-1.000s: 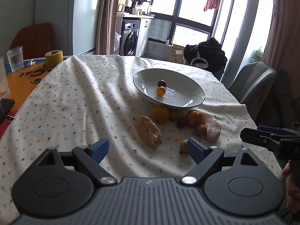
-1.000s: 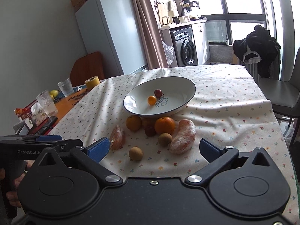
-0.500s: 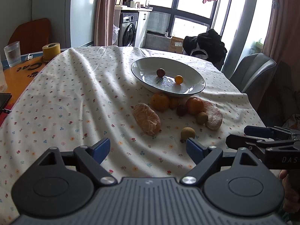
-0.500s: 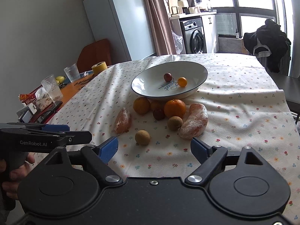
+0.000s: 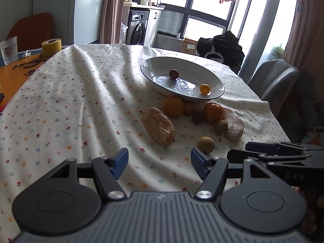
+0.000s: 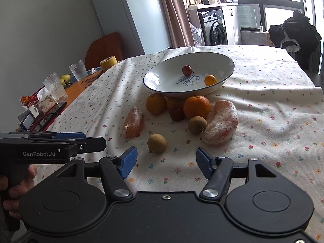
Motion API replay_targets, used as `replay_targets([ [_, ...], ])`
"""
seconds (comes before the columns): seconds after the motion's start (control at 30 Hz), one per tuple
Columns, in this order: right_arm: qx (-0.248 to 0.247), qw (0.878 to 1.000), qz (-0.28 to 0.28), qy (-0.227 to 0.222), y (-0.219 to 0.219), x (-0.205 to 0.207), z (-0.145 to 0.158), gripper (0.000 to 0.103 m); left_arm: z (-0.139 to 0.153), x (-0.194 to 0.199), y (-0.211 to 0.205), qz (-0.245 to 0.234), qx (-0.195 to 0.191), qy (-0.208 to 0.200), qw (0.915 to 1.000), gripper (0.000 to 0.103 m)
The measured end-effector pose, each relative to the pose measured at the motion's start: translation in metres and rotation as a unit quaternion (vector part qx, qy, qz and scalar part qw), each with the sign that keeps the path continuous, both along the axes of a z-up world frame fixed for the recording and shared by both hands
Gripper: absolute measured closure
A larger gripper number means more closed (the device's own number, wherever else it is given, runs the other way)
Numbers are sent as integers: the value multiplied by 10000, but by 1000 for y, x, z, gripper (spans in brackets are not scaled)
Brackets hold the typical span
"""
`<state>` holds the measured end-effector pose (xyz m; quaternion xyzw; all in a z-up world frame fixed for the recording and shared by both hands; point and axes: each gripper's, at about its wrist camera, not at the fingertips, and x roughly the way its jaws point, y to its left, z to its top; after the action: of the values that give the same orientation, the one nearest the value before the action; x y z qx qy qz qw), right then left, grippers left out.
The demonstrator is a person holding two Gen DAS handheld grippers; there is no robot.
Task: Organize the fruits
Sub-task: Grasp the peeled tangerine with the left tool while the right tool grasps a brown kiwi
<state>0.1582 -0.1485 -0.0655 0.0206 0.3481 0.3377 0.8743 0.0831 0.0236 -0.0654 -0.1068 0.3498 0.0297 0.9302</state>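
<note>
A white bowl [image 5: 154,68] [image 6: 162,75] on the floral cloth holds a small red fruit [image 6: 186,70] and a small orange fruit [image 6: 210,80]. In front of it lie two oranges [image 6: 196,106], a dark red fruit [image 6: 176,113], two brown round fruits [image 6: 157,143] and two peeled citrus pieces [image 6: 220,125] [image 5: 158,126]. My left gripper [image 5: 160,160] is open and empty, short of the near peeled piece. My right gripper [image 6: 166,160] is open and empty, just short of the nearest brown fruit.
Glasses [image 6: 55,88], a yellow tape roll [image 5: 51,47] and clutter sit on the bare orange table at the left. A grey chair [image 5: 275,79] with dark clothing [image 5: 220,46] stands beyond the table's right side. A hand [image 6: 18,190] grips the left gripper's handle.
Both grippers have come closer to the fruit pile. The small orange fruit has rolled to the right inside the bowl. Both stay open.
</note>
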Motion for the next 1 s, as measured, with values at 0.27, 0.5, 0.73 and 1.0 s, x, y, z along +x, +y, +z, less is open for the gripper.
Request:
replay_targets([
  [0.27,-74,9998,184,92,16,11,-6,52,-9,9,5,48,-90,24,9999,44],
  [0.5,-82,9994,281,205,27,21,-14,61,-11,17,12,130,-164,25,9998,44],
  [0.73,-136,9989,431,81,32,22,-15,78,-13,27,12,177,-190,-18,9997,44],
  [1.0,107,9995,271,132,21,26,-11,78,-17,40,5,109,-182,-14,9998,44],
])
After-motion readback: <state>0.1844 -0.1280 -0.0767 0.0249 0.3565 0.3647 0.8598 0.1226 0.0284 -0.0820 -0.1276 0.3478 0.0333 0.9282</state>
